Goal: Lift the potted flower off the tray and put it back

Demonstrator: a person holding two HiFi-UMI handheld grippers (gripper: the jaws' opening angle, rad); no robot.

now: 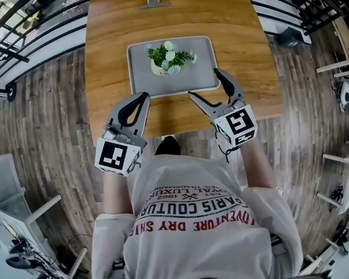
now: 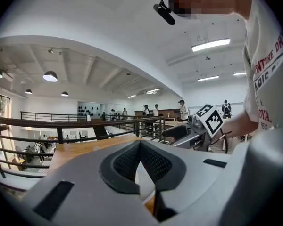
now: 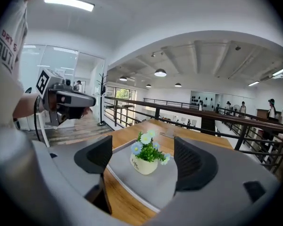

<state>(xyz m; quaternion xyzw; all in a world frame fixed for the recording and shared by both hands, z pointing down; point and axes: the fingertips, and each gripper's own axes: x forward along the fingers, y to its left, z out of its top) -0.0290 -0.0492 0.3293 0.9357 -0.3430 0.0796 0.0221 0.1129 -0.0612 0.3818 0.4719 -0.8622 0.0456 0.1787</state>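
- Head view: potted flower [image 1: 170, 58] stands upright in a pale pot on the grey tray [image 1: 141, 81], a little past the tray's middle; tray sits on the wooden table [image 1: 107, 36].
- Right gripper [image 1: 203, 82]: jaws spread wide and holding nothing, tips over the tray's near right corner. The flower is beyond them, apart, untouched.
- Right gripper view: flower [image 3: 147, 157] is framed in the gap between the two fingers [image 3: 192, 165], but farther out than the pads; no contact.
- Left gripper [image 1: 143, 96]: jaws pressed together, empty, over bare table just off the tray's near left corner, near the flower but clear of it.
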